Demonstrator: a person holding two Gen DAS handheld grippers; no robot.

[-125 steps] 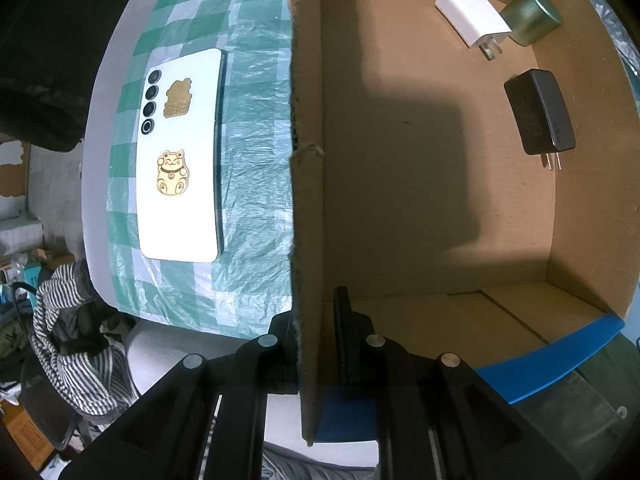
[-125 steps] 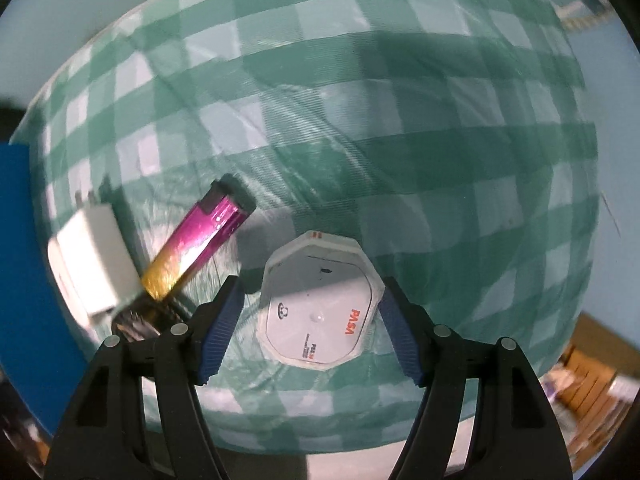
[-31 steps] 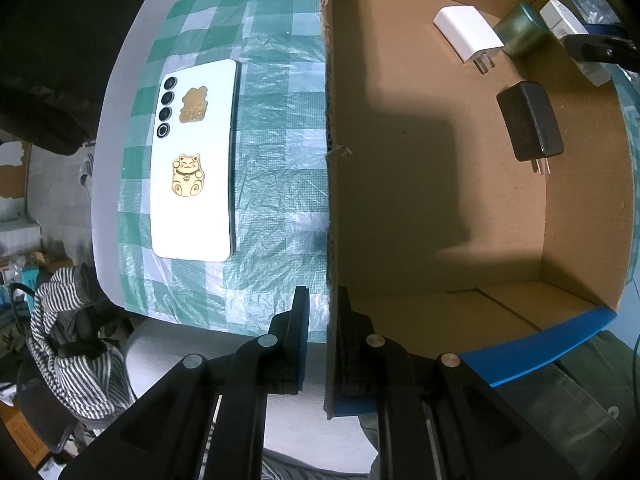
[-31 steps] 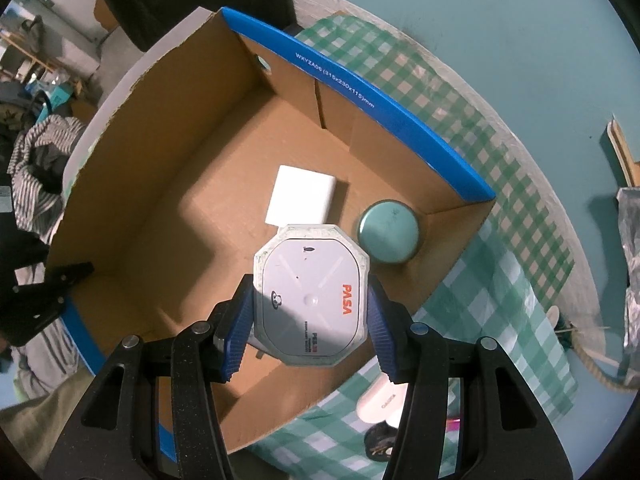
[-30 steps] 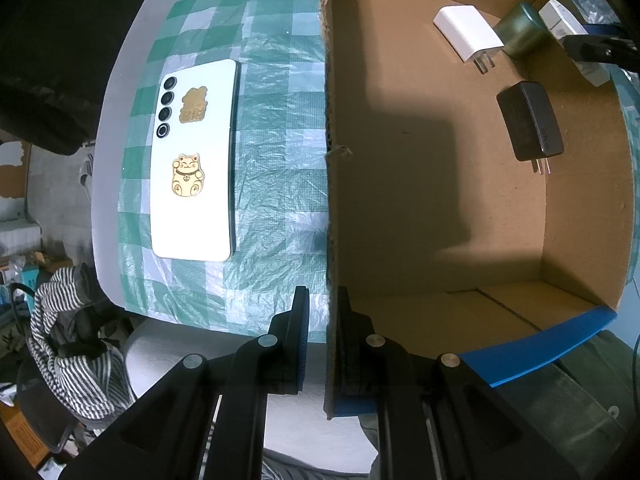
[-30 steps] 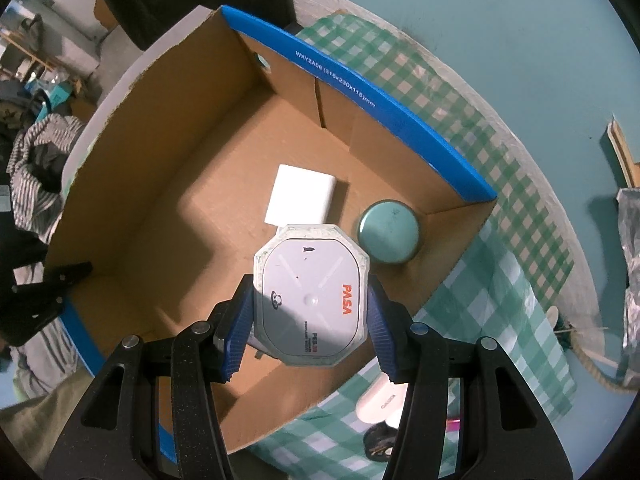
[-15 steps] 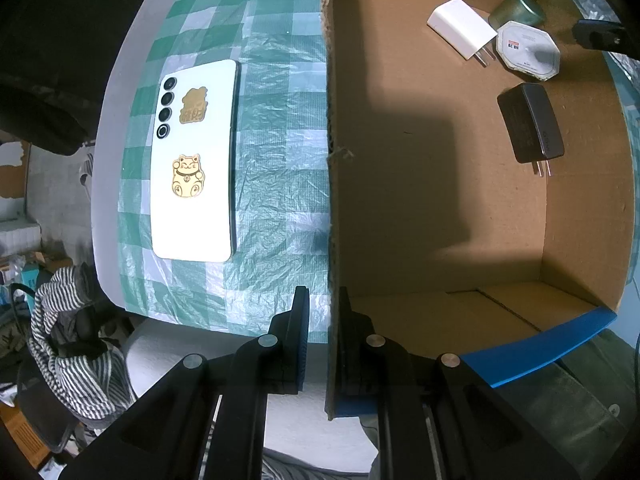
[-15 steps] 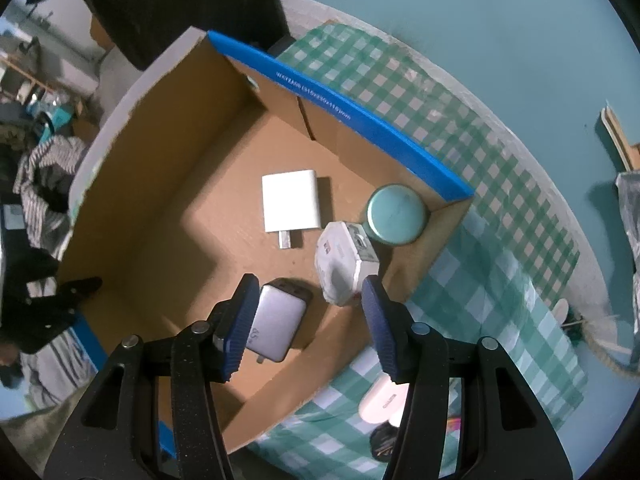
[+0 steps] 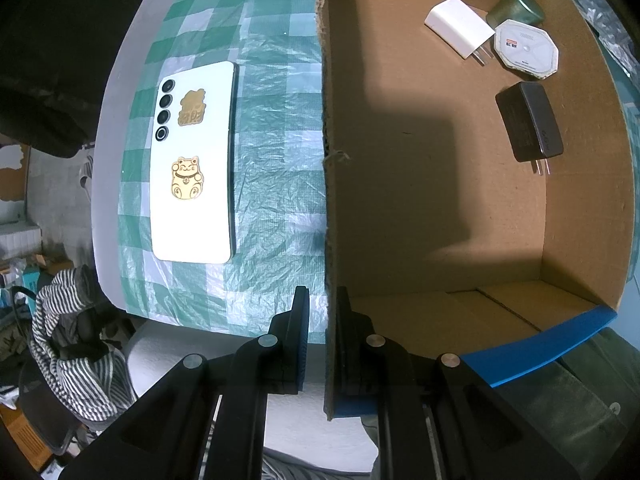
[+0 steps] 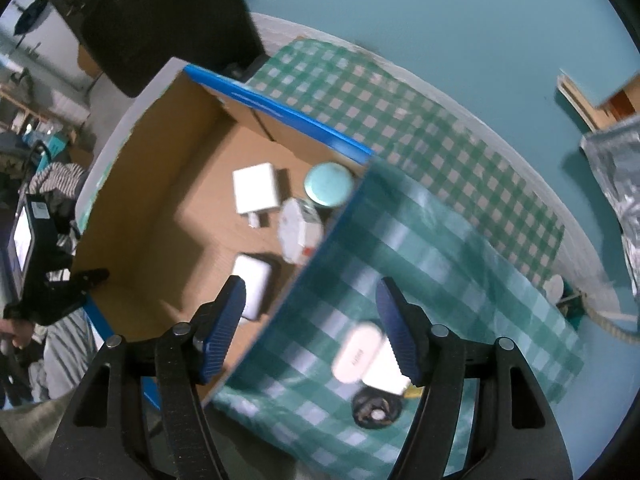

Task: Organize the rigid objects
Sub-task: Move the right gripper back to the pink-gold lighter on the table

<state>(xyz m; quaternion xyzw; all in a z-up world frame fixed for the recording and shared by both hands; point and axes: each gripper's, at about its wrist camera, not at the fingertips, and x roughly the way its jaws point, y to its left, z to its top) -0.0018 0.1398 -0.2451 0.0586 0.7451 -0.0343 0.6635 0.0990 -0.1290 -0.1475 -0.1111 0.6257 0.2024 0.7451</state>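
My left gripper (image 9: pixel 323 300) is shut on the near side wall of the cardboard box (image 9: pixel 420 200) and points straight down. At the box's far end lie a white octagonal case (image 9: pixel 526 49), a white charger (image 9: pixel 456 32), a green round tin (image 9: pixel 514 8) and a black charger (image 9: pixel 530 122). My right gripper (image 10: pixel 312 320) hangs above the box's corner with its jaws opening and nothing between them. The octagonal case (image 10: pixel 298 232) rests on the box floor below it, beside the tin (image 10: pixel 329 184).
A white phone (image 9: pixel 192 168) with gold cat stickers lies face down on the green checked cloth (image 9: pixel 276 128), left of the box. On the cloth beyond the box lie a white oval object (image 10: pixel 358 350) and a dark round thing (image 10: pixel 376 410). Striped fabric (image 9: pixel 76 340) hangs off the table edge.
The right gripper let go of the octagonal case, which now lies in the box. It then opened wider, rose and drifted over the box corner. The left gripper stayed put.
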